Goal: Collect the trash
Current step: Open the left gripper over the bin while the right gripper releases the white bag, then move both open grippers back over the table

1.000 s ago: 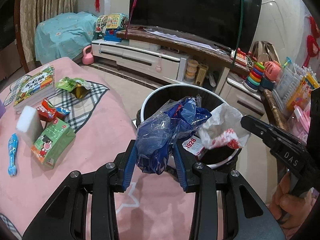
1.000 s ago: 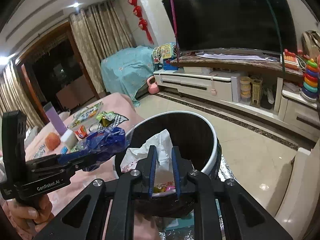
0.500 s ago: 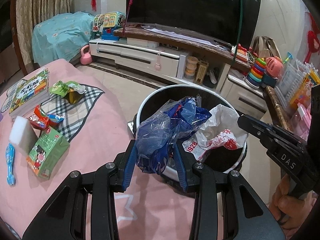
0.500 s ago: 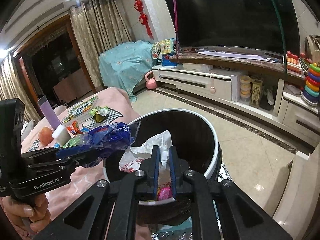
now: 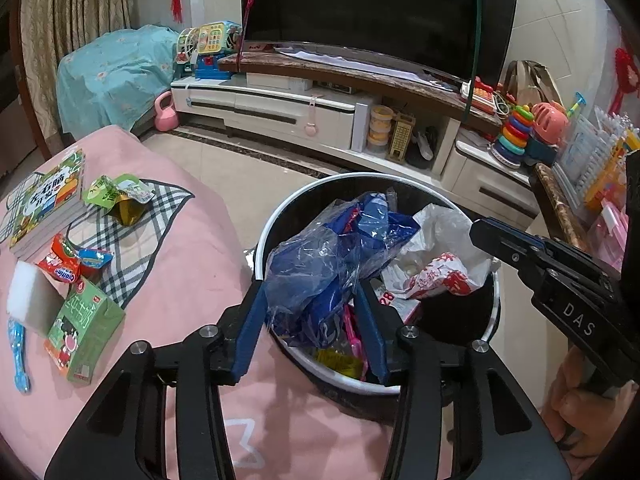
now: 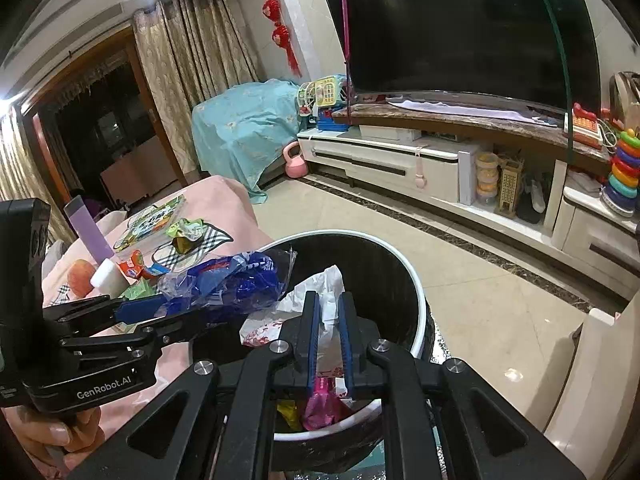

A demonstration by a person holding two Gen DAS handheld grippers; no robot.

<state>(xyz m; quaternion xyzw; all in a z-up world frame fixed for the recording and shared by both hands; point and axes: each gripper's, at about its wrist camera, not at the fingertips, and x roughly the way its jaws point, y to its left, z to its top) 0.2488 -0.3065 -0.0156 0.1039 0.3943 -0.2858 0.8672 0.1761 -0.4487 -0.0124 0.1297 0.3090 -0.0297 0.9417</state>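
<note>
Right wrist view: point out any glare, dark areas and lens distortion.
Right wrist view: ceiling lamps mirror as bright dots on the TV screen; a glare spot on the floor tiles; the doorway is dark; the TV stand bows from fisheye. Left wrist view: black vignette corners.

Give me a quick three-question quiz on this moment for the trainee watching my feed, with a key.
1. True or false: the left gripper holds the blue plastic bag over the trash bin.
2. What lies between the right gripper's fingers?
A. the white plastic bag
B. a green drink carton
C. nothing
3. Fill in: the green snack wrapper on the pink table rests on a ____ cloth.

Key:
1. True; the bag is between its blue pads, above the rim.
2. A; the white bag hangs into the bin.
3. Plaid.
</note>
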